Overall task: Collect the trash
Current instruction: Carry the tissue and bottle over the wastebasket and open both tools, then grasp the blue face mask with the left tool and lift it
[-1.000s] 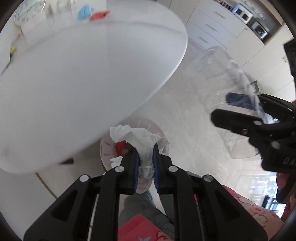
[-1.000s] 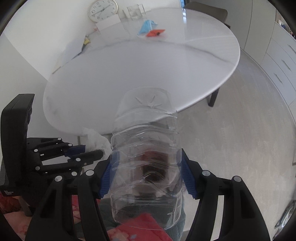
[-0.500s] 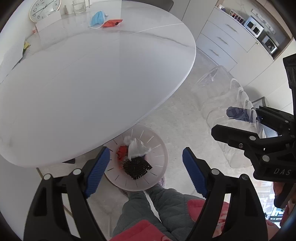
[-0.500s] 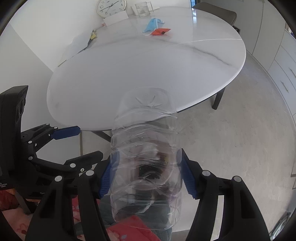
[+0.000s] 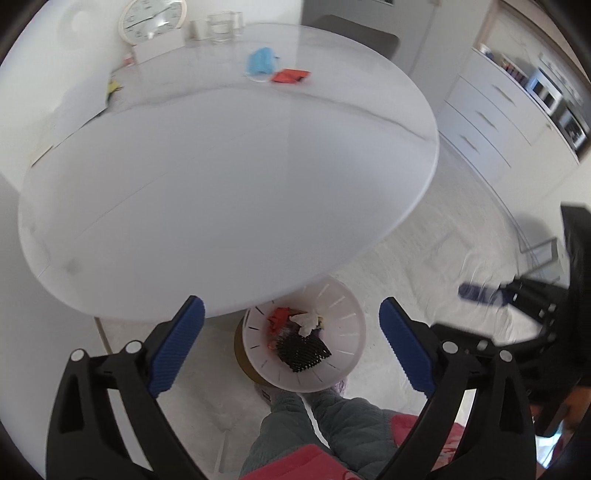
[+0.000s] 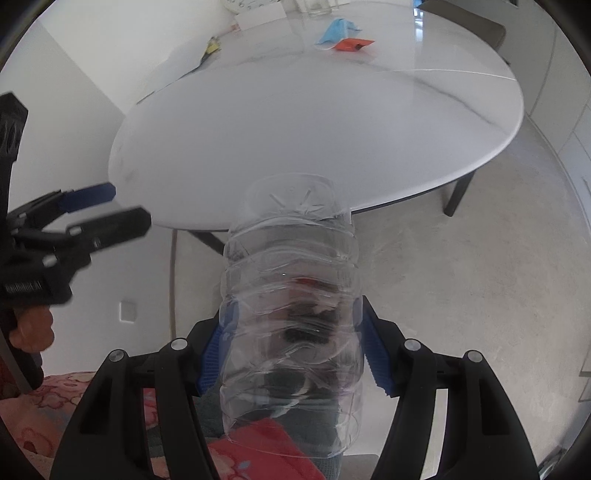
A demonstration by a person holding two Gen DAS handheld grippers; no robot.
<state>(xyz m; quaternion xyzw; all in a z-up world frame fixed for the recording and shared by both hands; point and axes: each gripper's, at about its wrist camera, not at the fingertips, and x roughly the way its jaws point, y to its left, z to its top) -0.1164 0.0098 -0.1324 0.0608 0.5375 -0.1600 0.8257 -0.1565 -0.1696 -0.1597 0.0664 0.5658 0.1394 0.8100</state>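
In the left wrist view the left gripper (image 5: 291,347), black with blue ribbed pads, fills the lower part of the frame; its jaws are opening wide and nothing sits between them. Framed in the gap, low and centre, is a round white slotted waste bin (image 5: 347,325) standing on the pale floor under the edge of the table, next to the person's grey quilted trouser leg (image 5: 295,424). Inside the bin lie a crumpled white tissue (image 5: 308,320), a scrap of red wrapper (image 5: 277,317) and a piece of black mesh (image 5: 303,352), all touching one another. The large oval white marble-look table (image 5: 229,184) takes up the middle of the frame; near its far edge, in the upper centre, a light blue face mask (image 5: 260,62) lies just beside a small red packet (image 5: 290,75). A round white clock (image 5: 152,17) leans at the upper left. At the right edge the other tool appears blurred. In the right wrist view the right gripper (image 6: 291,354) is clenched on a clear ribbed plastic bottle (image 6: 291,295), its blue pads pressing the bottle's sides in the lower centre, with the bottle's base pointing away toward the table. The left gripper shows at the left edge of this view, a hand (image 6: 31,326) beneath it.
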